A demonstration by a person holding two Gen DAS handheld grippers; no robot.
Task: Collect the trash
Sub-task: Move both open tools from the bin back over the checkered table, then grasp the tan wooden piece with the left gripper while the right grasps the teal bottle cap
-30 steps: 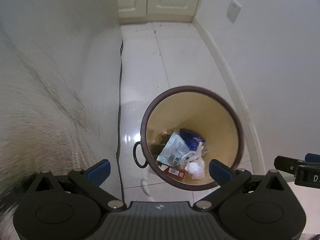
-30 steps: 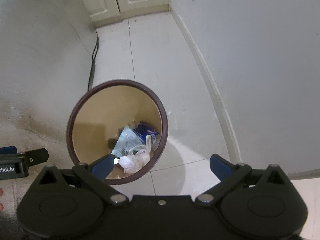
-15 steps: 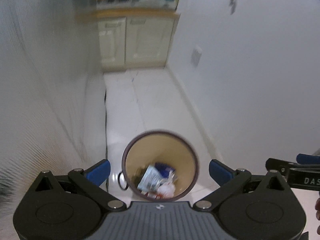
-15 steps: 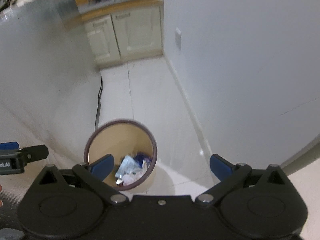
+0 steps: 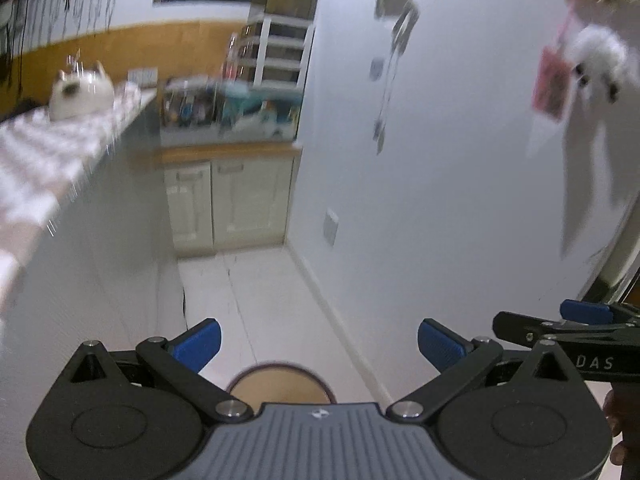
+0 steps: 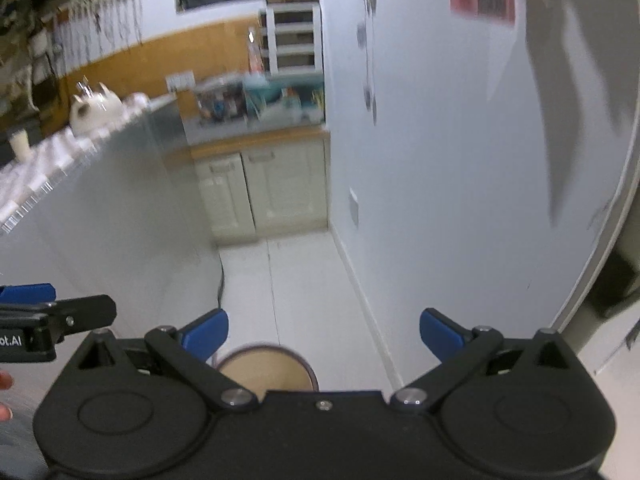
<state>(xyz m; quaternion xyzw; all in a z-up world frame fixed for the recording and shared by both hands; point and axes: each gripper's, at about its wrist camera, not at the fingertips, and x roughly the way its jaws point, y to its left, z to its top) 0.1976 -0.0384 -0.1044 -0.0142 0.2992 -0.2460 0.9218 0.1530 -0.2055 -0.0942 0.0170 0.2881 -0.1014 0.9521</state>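
The round trash bin point(image 5: 280, 384), brown-rimmed with a tan inside, stands on the white floor far below and is mostly hidden behind my left gripper's body; its contents do not show. It also shows low in the right wrist view point(image 6: 264, 372). My left gripper point(image 5: 318, 346) is open and empty, high above the bin. My right gripper point(image 6: 324, 336) is open and empty, also raised above the bin. Each gripper shows at the edge of the other's view, the right one point(image 5: 568, 328) and the left one point(image 6: 52, 316).
A grey counter point(image 5: 80, 216) runs along the left with a white teapot point(image 5: 80, 96) on top. A white wall point(image 5: 440, 200) stands on the right. Cream cabinets point(image 5: 230, 204) close the aisle's far end. A black cable point(image 6: 220, 284) hangs by the counter's foot.
Both grippers have risen and tilted up away from the bin. The bin has slid to the bottom of both views and its trash has dropped out of sight. Both grippers stay open.
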